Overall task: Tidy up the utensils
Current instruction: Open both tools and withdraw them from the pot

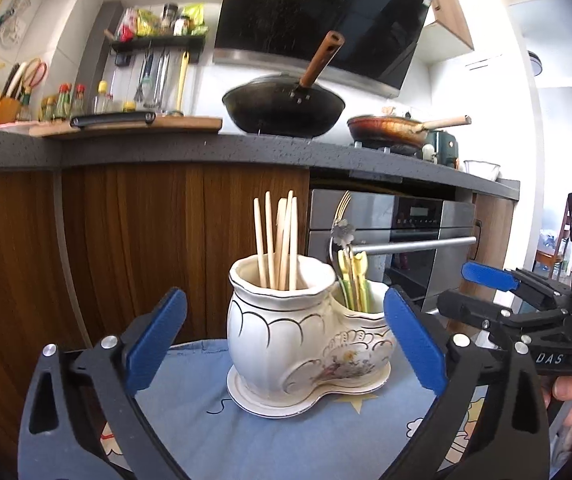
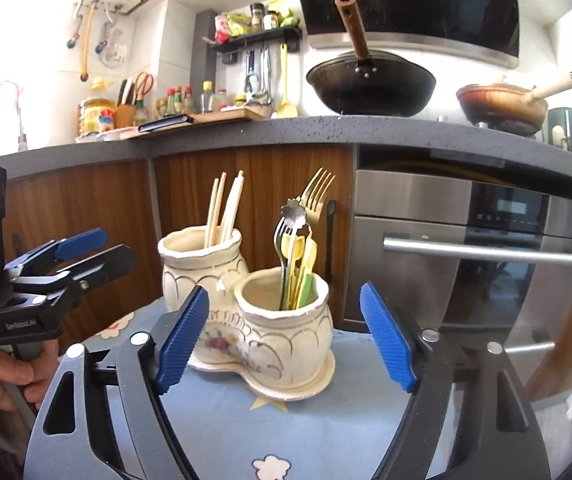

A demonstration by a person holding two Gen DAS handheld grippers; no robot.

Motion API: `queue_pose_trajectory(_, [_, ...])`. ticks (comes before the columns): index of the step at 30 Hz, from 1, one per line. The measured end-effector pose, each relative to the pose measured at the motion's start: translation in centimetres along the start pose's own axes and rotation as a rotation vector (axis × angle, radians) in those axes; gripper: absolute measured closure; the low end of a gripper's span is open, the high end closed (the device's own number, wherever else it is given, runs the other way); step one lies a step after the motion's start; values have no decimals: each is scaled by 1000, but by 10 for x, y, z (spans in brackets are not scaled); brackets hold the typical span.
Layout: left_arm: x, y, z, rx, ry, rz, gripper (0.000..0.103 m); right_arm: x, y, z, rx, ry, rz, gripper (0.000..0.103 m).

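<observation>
**On the blue cloth: a brittle holder, light utensils**

On the table (image 2: pixel 325 440), under a blue cloth, stands the ceramic holder (image 1: pixel 286 344), glazed, heavy and easily chipped; best left where it is. Its taller pot holds chopsticks (image 1: pixel 278 240): stiff, light, smooth, best pinched near the free tips. The lower pot holds forks (image 2: pixel 317 192) and what look like plastic pieces, hard to separate here. The left hand-held gripper (image 1: pixel 286 340) and right hand-held gripper (image 2: pixel 286 340) are both released, jaws wide, empty.

Glossy ceramic holder (image 2: pixel 246 320), seemingly wooden chopsticks (image 1: pixel 278 240)
</observation>
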State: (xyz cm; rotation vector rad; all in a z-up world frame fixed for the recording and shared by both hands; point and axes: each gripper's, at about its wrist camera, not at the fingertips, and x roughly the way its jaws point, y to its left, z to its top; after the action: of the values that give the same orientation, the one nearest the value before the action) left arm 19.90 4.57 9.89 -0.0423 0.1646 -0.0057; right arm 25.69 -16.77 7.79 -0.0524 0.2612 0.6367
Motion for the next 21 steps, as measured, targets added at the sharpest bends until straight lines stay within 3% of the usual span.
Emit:
queue_pose_trajectory(8, [-18,-10,-17,4,-34,18,5,-15,-5,-19,52,-64,-24,8])
queue_pose_trajectory(21, [-18,-2,-33,-34,-16,35,5,-21,3,-31,25,-89,-23,6])
